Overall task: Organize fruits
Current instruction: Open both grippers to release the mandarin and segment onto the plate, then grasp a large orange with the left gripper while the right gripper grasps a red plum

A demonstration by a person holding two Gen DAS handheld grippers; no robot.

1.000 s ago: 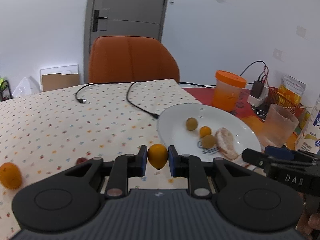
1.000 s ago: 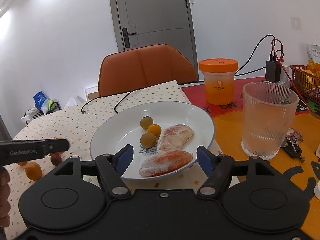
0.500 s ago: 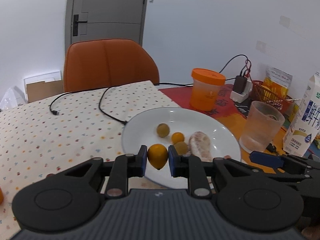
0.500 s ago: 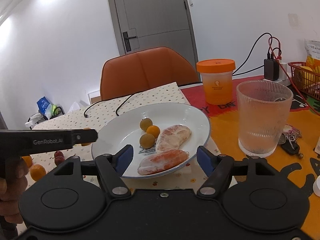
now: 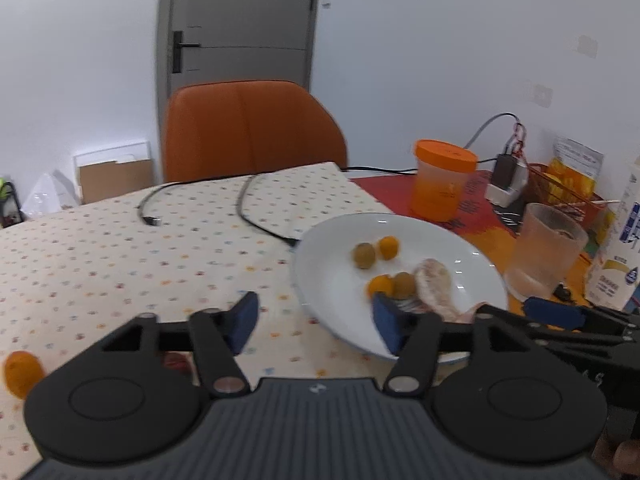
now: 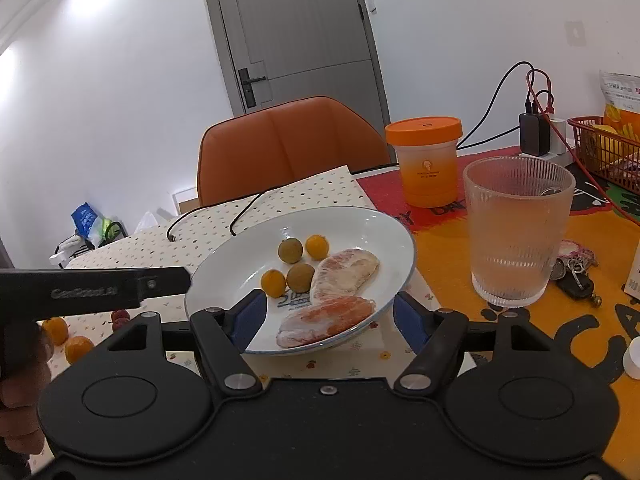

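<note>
We are holding the left gripper [image 5: 314,322] with its blue-padded jaws spread wide and nothing between them, its right pad hanging over the near left rim of the round white ceramic plate [image 5: 332,280]. The right gripper [image 6: 330,314] is likewise gaping wide and empty, straddling the plate's near edge.

The plate is carrying two small orange kumquats [image 6: 273,283], two olive-green round fruits [image 6: 300,277] and two peeled pink pomelo segments [image 6: 326,320].

The coming move, as we judge it, is turning on the loose fruit off the plate: an orange kumquat [image 5: 22,372] and a small dark red fruit [image 5: 176,362] are lying on the dotted tablecloth [image 5: 120,256], low and to the left of the left gripper, so that hand is the nearer one. The round fruits are offering no long axis to line up with.

Readable writing is scarce: the left tool's arm is showing "GenRobot.AI", blurred; the plate's printed mark and the orange-lidded tub [image 6: 426,160] logo are too small to read.
</note>
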